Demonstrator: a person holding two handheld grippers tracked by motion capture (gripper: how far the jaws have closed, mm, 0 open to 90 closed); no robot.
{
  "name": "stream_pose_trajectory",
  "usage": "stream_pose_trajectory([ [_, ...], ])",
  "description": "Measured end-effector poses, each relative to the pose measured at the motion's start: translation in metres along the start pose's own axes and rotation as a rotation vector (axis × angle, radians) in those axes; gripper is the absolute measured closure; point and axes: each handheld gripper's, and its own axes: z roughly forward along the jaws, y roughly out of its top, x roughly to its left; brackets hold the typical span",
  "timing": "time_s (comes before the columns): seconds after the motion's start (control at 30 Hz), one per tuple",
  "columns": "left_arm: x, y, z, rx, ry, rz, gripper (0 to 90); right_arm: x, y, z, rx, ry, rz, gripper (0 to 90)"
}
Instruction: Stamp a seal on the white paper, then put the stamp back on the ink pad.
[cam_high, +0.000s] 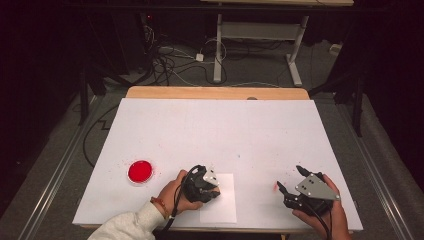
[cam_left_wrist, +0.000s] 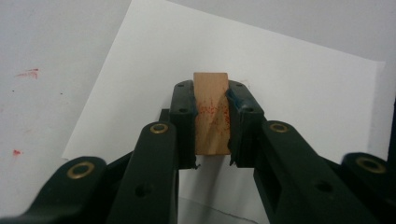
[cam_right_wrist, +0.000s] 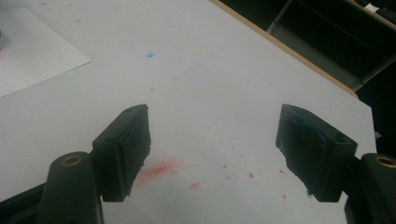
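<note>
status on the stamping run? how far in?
Done: wooden block picked up, red ink on its side. In hand: left tongs shut on it over the white paper. Left: no print visible on the paper yet. Right tongs open, idle; red ink pad sits apart.

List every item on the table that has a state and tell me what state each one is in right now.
Left gripper: shut on the wooden block, over the paper.
Wooden block: clamped between the fingers, smeared with red.
Right gripper: open, nothing between its fingers, over red smears.
Red ink dish: uncovered, lying flat on the table.
White paper sheet: flat, looks unmarked.
</note>
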Motion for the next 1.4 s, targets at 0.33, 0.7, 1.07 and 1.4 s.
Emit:
stream_pose_trajectory([
  [0.33, 0.002, 0.000, 0.000, 0.002, -0.014, 0.001, 73.6, -0.001, 0.002, 0.005, 0.001, 0.012, 0.000, 26.3],
  [0.7, 0.002, 0.000, 0.000, -0.002, -0.012, 0.004, 73.5, -0.001, 0.001, 0.004, 0.003, 0.010, -0.001, 26.3],
  [1.07, 0.000, 0.000, -0.001, -0.007, -0.001, 0.001, 73.5, 0.000, 0.003, 0.003, -0.006, 0.013, 0.002, 26.3],
  [1.4, 0.003, 0.001, -0.021, -0.058, 0.016, -0.009, 73.4, -0.003, 0.001, 0.002, -0.009, 0.014, 0.004, 26.3],
])
